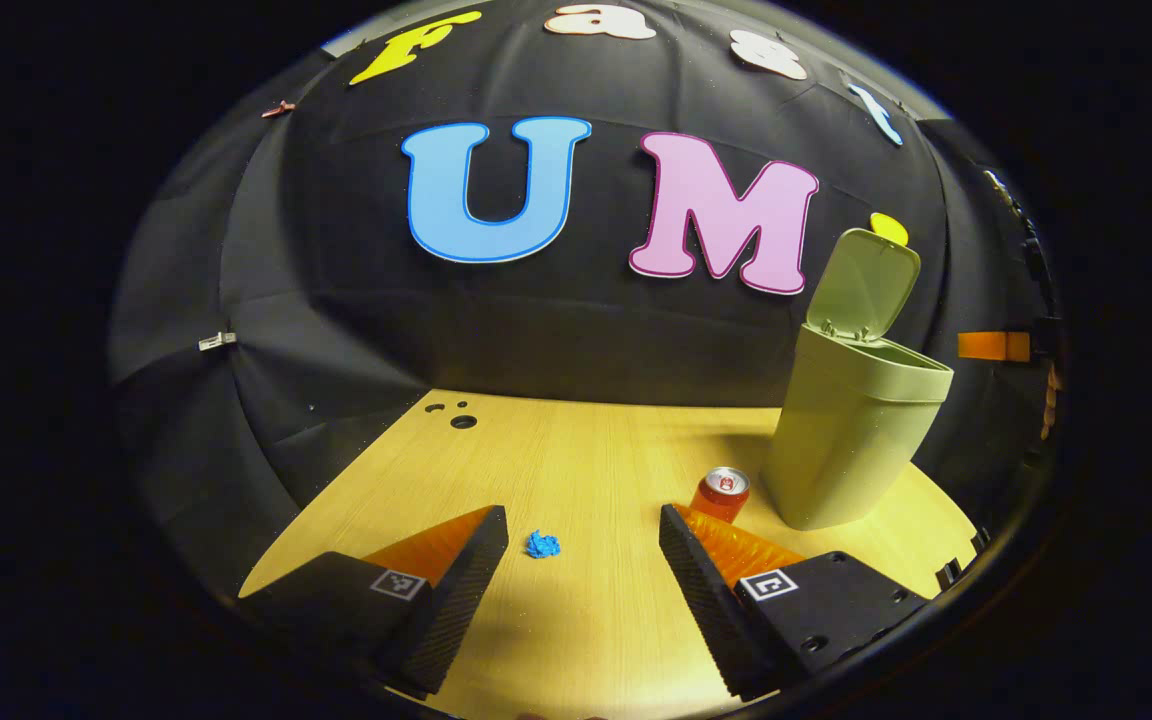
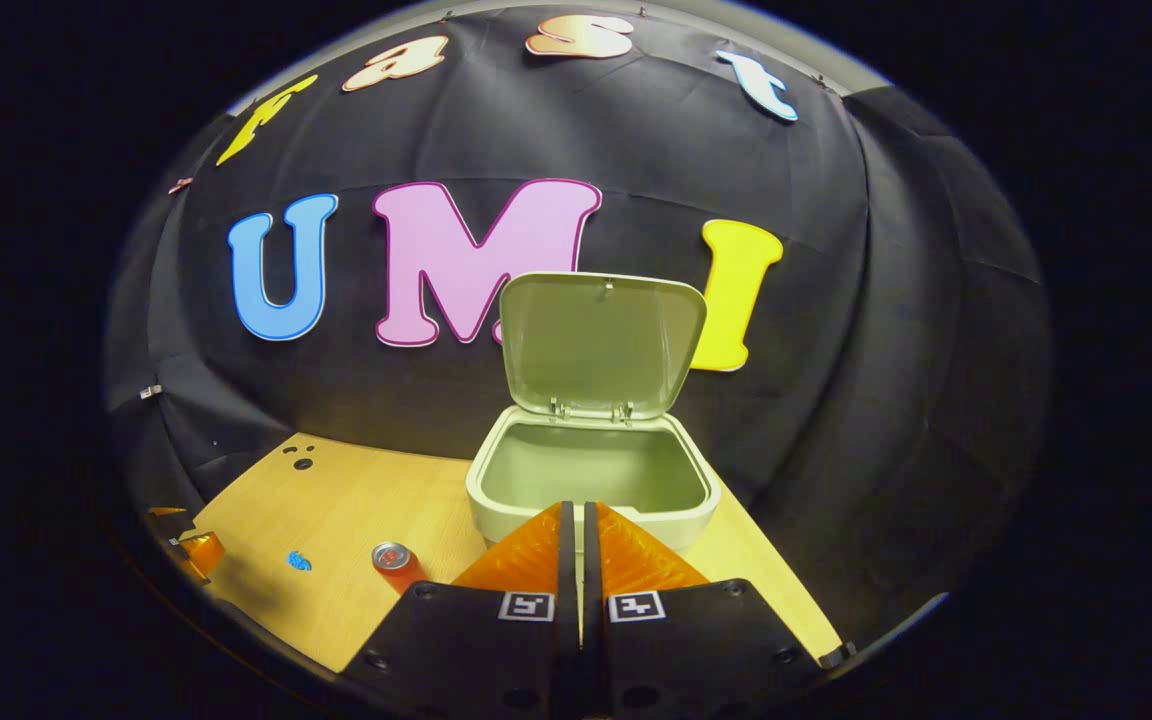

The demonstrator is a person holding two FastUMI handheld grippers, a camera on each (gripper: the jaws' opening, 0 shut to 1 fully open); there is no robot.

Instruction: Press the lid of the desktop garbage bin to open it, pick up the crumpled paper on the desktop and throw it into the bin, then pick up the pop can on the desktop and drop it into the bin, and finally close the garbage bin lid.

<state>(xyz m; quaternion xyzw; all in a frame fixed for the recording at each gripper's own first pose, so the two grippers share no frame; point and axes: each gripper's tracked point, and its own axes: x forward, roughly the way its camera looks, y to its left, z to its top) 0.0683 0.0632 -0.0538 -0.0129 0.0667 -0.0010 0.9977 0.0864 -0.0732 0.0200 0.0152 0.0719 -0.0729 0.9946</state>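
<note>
On the far right of the wooden desktop stands the green garbage bin, its lid swung up and standing upright against the black cloth wall, the mouth open. From the right gripper view the bin's hollow inside looks bare, and the lid's underside faces the camera. Just beside the bin's near left foot stands the red pop can, upright, its silver top showing. Left of the can, apart from it, lies the small blue crumpled paper on bare wood.

Near the camera, the left gripper hangs above the desktop with its fingers spread wide, nothing between them; the paper sits in the gap beyond the tips. The right gripper hovers in front of the bin's near rim, its fingers pressed together with nothing held. In that view the can and paper lie off to the left.
</note>
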